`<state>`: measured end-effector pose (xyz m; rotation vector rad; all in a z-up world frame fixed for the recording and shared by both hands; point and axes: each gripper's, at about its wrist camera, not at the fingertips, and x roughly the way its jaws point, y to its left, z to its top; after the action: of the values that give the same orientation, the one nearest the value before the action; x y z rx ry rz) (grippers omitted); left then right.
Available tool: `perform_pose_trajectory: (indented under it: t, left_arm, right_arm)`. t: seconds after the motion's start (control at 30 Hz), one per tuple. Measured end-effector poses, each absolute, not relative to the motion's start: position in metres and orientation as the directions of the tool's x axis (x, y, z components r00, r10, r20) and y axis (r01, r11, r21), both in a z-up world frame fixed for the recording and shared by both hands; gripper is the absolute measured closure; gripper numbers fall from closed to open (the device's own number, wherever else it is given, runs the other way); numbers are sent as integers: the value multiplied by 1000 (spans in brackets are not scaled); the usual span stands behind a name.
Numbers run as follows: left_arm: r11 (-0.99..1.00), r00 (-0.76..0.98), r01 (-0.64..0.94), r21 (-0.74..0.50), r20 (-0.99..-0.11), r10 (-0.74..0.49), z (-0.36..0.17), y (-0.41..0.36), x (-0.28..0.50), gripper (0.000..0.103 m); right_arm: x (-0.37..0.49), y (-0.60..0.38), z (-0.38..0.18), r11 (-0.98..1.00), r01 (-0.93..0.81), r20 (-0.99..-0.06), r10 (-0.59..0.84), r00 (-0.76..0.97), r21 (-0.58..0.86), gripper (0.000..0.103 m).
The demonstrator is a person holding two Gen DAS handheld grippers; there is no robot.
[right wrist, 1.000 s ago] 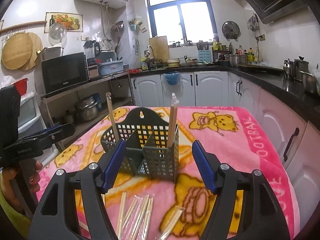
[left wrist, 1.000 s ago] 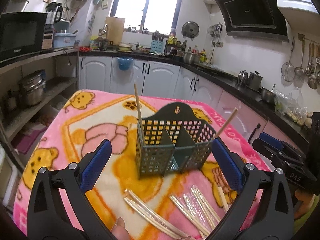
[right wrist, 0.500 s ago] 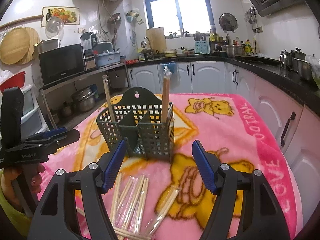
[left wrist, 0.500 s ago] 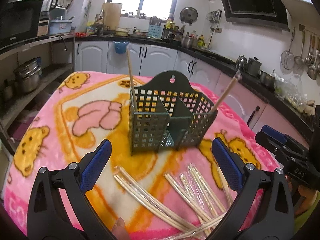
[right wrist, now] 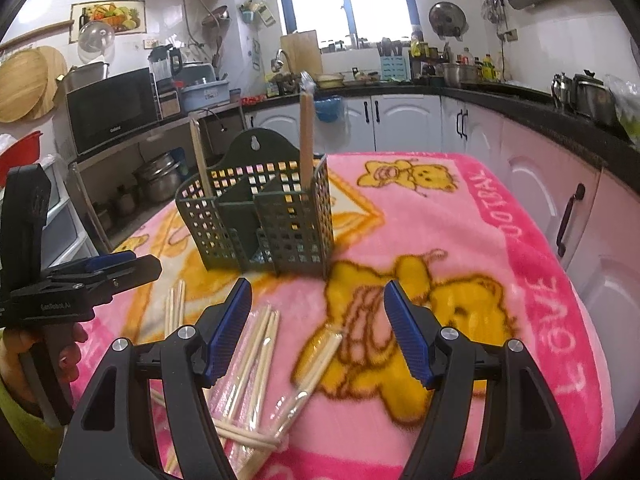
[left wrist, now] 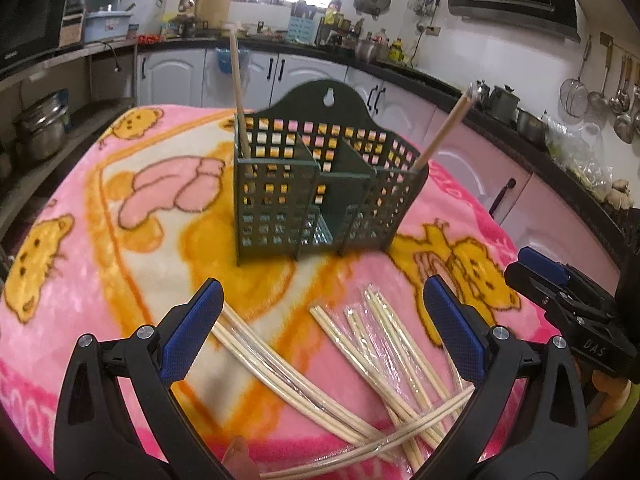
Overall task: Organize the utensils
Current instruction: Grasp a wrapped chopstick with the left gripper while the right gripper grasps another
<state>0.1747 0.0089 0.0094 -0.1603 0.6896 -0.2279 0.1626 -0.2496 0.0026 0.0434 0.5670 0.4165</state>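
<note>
A dark green perforated utensil holder (left wrist: 316, 200) stands upright on the pink blanket, also in the right wrist view (right wrist: 260, 220). One wrapped chopstick pair (left wrist: 239, 92) stands in its left compartment and another (left wrist: 440, 132) leans out of its right one. Several wrapped chopstick pairs (left wrist: 380, 344) lie loose on the blanket in front of the holder, some crossing each other (right wrist: 256, 360). My left gripper (left wrist: 320, 292) hovers open over them with nothing between its fingers. My right gripper (right wrist: 318, 292) is open too, above the blanket right of the pile.
The table under the pink cartoon blanket (right wrist: 480, 240) is edged by white cabinets (right wrist: 400, 120) and a dark counter. A shelf with pots (left wrist: 40, 128) stands to the left. A hand (right wrist: 24, 356) holds the left gripper's handle.
Both grippers have come down and tilted toward the table. The holder looks nearer and larger, and more of the loose chopsticks have come into view. Jaw widths are unchanged.
</note>
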Motion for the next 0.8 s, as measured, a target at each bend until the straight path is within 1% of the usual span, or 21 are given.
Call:
perform_pose_trajectory:
  t: [0.17, 0.33, 0.4, 0.47, 0.5, 0.53, 0.6, 0.67, 0.73, 0.8]
  left_arm:
    - [958, 716, 157, -239, -641, -277, -2, 4, 178, 11]
    - [952, 672, 163, -261, -677, -301, -15, 0, 183, 21]
    - [948, 652, 170, -269, -691, -312, -20, -2, 185, 32]
    - [945, 632, 172, -278, -704, -323, -24, -3, 186, 38]
    - [942, 618, 174, -287, -713, -331, -27, -4, 187, 41]
    - [939, 607, 175, -295, -719, -339, -30, -5, 188, 42]
    - [934, 582, 175, -311, -732, -353, -35, -6, 190, 48]
    - [931, 562, 171, -323, -744, -362, -40, -7, 193, 52]
    - [925, 537, 163, -342, -756, -374, -44, -7, 197, 52]
    - [920, 518, 157, -360, -763, -387, -48, -7, 201, 57]
  right_arm:
    - [162, -254, -5, 918, -365, -528, 390, 754, 157, 37]
    - [165, -259, -13, 920, -356, -548, 385, 743, 163, 37]
    - [166, -260, -15, 921, -355, -557, 383, 737, 162, 37]
    - [167, -260, -17, 921, -355, -566, 381, 731, 162, 38]
    - [168, -260, -18, 920, -356, -571, 382, 726, 164, 41]
    - [169, -260, -20, 919, -357, -576, 385, 721, 167, 42]
    - [171, -259, -22, 916, -361, -586, 391, 710, 174, 44]
    - [173, -257, -25, 915, -364, -598, 393, 699, 175, 45]
    - [176, -256, -28, 912, -370, -607, 398, 688, 179, 47]
    - [179, -255, -31, 910, -370, -619, 401, 675, 185, 49]
